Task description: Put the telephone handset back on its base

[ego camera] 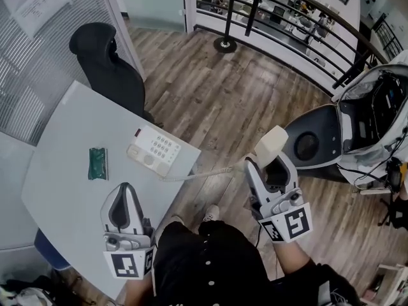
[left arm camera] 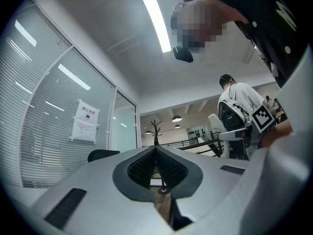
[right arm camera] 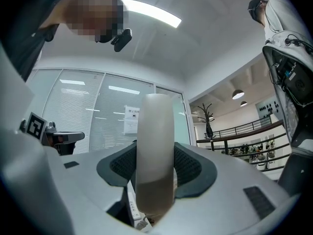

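The cream telephone base (ego camera: 153, 150) with its keypad lies on the pale grey table (ego camera: 64, 190), near the table's right edge. Its handset (ego camera: 271, 145) is off the table to the right, held upright over the wooden floor in my right gripper (ego camera: 262, 166), which is shut on it. A coiled cord (ego camera: 201, 173) runs from the base to the handset. In the right gripper view the handset (right arm camera: 155, 131) stands between the dark pads (right arm camera: 188, 163). My left gripper (ego camera: 123, 189) hovers over the table in front of the base, shut and empty; its fingertips (left arm camera: 146, 153) meet.
A small green packet (ego camera: 97, 163) lies left of the base. A black office chair (ego camera: 105, 62) stands behind the table beside a glass wall with blinds. A white and black machine shell (ego camera: 344, 132) sits on the floor at right. A black railing (ego camera: 287, 18) runs along the back.
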`<state>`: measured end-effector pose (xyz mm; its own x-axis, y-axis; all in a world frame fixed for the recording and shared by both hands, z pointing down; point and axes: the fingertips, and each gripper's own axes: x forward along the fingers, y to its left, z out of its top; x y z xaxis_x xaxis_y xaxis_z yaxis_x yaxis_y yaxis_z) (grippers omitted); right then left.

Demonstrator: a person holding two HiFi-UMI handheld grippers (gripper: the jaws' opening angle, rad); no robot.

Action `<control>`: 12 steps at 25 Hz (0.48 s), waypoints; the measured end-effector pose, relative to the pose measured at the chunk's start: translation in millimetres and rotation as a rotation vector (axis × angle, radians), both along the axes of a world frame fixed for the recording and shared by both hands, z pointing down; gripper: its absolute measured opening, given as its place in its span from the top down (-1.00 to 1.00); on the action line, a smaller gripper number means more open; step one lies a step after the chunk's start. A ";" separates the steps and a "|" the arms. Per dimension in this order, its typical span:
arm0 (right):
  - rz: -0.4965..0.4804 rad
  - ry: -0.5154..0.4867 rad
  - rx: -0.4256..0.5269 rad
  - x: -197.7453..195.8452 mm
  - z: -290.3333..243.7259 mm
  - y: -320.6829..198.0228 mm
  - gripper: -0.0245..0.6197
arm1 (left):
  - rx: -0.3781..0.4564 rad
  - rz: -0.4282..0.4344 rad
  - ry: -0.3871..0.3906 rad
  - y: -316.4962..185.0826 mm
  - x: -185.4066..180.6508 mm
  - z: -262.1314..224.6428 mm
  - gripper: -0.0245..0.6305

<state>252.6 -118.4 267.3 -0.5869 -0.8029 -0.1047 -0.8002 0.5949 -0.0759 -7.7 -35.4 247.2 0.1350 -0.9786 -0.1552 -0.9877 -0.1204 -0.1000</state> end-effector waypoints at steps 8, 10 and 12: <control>-0.032 0.015 -0.022 -26.5 8.9 -13.8 0.20 | -0.045 -0.016 0.006 -5.0 -25.0 12.9 0.88; -0.052 0.024 -0.029 -39.1 10.0 -15.5 0.20 | -0.052 -0.025 0.007 -5.2 -35.5 14.9 0.88; -0.079 0.040 -0.030 -53.2 10.2 -17.0 0.20 | -0.053 -0.037 0.000 -3.5 -44.5 14.8 0.88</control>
